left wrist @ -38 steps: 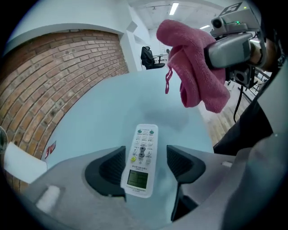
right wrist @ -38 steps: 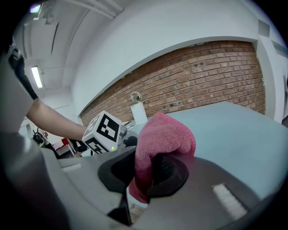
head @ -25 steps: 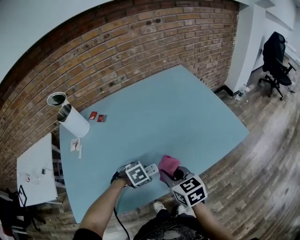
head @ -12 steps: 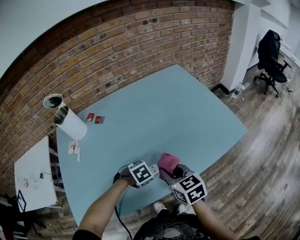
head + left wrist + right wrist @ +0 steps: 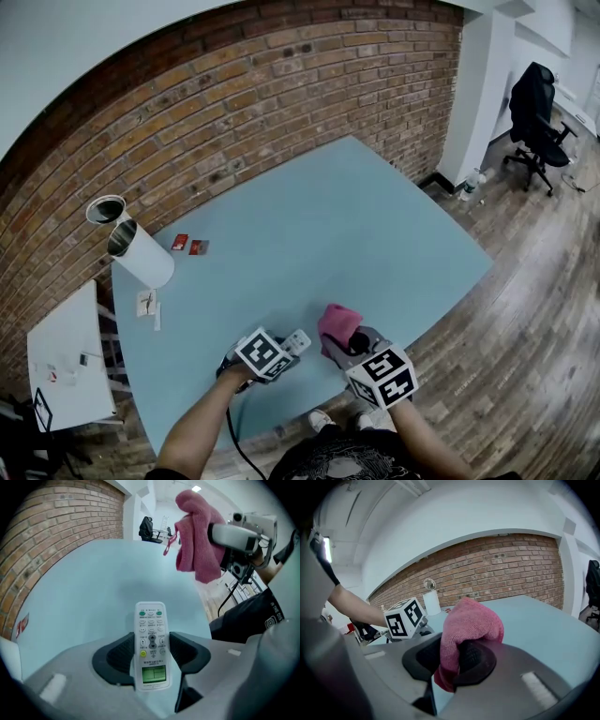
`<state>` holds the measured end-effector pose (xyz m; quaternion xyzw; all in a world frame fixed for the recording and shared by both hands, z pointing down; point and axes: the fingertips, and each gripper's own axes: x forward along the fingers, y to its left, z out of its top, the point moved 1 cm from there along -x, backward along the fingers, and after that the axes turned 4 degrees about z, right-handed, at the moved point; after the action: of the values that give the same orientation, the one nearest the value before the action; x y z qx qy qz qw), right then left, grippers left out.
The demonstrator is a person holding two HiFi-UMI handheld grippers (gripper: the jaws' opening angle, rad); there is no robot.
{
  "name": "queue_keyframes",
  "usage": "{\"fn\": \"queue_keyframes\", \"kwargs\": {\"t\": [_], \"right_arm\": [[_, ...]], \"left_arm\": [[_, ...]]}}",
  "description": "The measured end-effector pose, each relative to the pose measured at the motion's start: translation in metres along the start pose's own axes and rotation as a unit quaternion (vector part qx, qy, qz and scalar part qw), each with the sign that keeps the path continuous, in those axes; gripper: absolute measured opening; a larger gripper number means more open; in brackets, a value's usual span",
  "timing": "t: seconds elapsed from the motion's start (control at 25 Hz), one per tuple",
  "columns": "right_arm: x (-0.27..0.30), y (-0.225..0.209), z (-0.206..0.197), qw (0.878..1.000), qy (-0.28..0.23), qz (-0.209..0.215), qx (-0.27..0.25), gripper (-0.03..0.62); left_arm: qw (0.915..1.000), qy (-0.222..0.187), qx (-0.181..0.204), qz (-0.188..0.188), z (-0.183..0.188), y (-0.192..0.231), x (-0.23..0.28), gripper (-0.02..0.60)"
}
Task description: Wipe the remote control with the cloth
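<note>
Now: remote (image 5: pixel 150 620) at table's (image 5: pixel 328 225) near edge, wiping not begun.
Left gripper (image 5: pixel 151 644): jaws just closed, clamped on remote.
Right gripper (image 5: pixel 457 660): clamped on cloth (image 5: pixel 471 620).
Next: bring cloth onto remote's buttons.

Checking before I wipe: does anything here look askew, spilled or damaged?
Nothing stands out. The remote control lies straight between the jaws of the left gripper, which have just closed on it; the pink cloth is bunched in the right gripper.

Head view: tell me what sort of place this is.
Probably an office or workshop-style room: a bare brick wall, a large light-blue table, and a black office chair standing on a wooden floor.
</note>
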<state>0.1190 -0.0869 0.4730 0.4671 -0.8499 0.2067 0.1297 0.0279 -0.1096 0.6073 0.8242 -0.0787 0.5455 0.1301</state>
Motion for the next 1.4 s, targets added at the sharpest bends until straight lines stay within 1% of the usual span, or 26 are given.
{"fn": "queue_keyframes", "kwargs": {"t": [0.08,0.16,0.2,0.24,0.28,0.32,0.36,0.44,0.52,0.6,0.68,0.72,0.8,0.88,0.92,0.96,1.0,1.04,1.12,1.2,1.28,1.4], "right_arm": [[0.002,0.001,0.004,1.000,0.000,0.003,-0.010,0.063],[0.004,0.002,0.011,1.000,0.000,0.006,-0.027,0.063],[0.004,0.002,0.016,0.999,-0.002,0.006,-0.037,0.063],[0.003,0.002,0.022,0.999,-0.005,0.005,-0.047,0.063],[0.003,0.002,0.029,0.998,-0.009,0.004,-0.058,0.063],[0.003,0.002,0.037,0.998,-0.014,0.003,-0.067,0.063],[0.004,0.003,0.045,0.997,-0.022,0.004,-0.077,0.063],[0.005,0.009,0.063,0.994,-0.039,0.007,-0.099,0.063],[0.005,0.015,0.077,0.991,-0.054,0.003,-0.125,0.063],[0.005,0.020,0.089,0.986,-0.066,-0.006,-0.153,0.063],[0.008,0.024,0.100,0.981,-0.072,-0.014,-0.181,0.063],[0.011,0.026,0.105,0.977,-0.073,-0.018,-0.197,0.063],[0.017,0.028,0.113,0.970,-0.069,-0.028,-0.230,0.063],[0.023,0.030,0.115,0.964,-0.060,-0.040,-0.256,0.063],[0.025,0.030,0.112,0.962,-0.053,-0.047,-0.265,0.063],[0.028,0.031,0.109,0.960,-0.046,-0.054,-0.271,0.063],[0.031,0.032,0.105,0.958,-0.042,-0.059,-0.277,0.063],[0.033,0.033,0.103,0.957,-0.039,-0.062,-0.282,0.063],[0.036,0.035,0.099,0.955,-0.037,-0.064,-0.286,0.063],[0.035,0.035,0.100,0.957,-0.040,-0.067,-0.281,0.063],[0.034,0.035,0.102,0.957,-0.045,-0.068,-0.278,0.063],[0.034,0.039,0.107,0.956,-0.053,-0.060,-0.281,0.063]], "left_arm": [[0.9981,-0.048,-0.035,-0.016,0.011,0.001,-0.013,0.233],[0.9911,-0.105,-0.072,-0.040,0.025,0.002,-0.030,0.233],[0.9848,-0.134,-0.093,-0.059,0.032,0.001,-0.039,0.233],[0.9760,-0.165,-0.114,-0.085,0.038,-0.001,-0.046,0.233],[0.9642,-0.196,-0.135,-0.117,0.045,-0.004,-0.054,0.233],[0.9495,-0.228,-0.152,-0.152,0.051,-0.006,-0.062,0.234],[0.9323,-0.261,-0.165,-0.189,0.056,-0.009,-0.071,0.235],[0.8939,-0.324,-0.177,-0.254,0.066,-0.014,-0.092,0.235],[0.8568,-0.370,-0.185,-0.308,0.074,-0.018,-0.111,0.235],[0.8196,-0.394,-0.197,-0.366,0.078,-0.023,-0.125,0.235],[0.7791,-0.403,-0.217,-0.428,0.079,-0.028,-0.133,0.236],[0.7602,-0.407,-0.227,-0.453,0.079,-0.028,-0.135,0.236],[0.7219,-0.421,-0.246,-0.490,0.081,-0.025,-0.141,0.236],[0.6791,-0.437,-0.268,-0.525,0.083,-0.022,-0.147,0.236],[0.6610,-0.441,-0.279,-0.539,0.083,-0.021,-0.150,0.236],[0.6483,-0.444,-0.286,-0.548,0.083,-0.021,-0.151,0.236],[0.6407,-0.446,-0.290,-0.554,0.083,-0.020,-0.152,0.236],[0.6364,-0.447,-0.293,-0.557,0.083,-0.020,-0.152,0.236],[0.6306,-0.449,-0.293,-0.561,0.083,-0.022,-0.153,0.236],[0.6253,-0.452,-0.293,-0.565,0.084,-0.023,-0.155,0.236],[0.6234,-0.456,-0.292,-0.564,0.085,-0.022,-0.157,0.236],[0.6236,-0.462,-0.298,-0.556,0.086,-0.018,-0.155,0.236]]}}
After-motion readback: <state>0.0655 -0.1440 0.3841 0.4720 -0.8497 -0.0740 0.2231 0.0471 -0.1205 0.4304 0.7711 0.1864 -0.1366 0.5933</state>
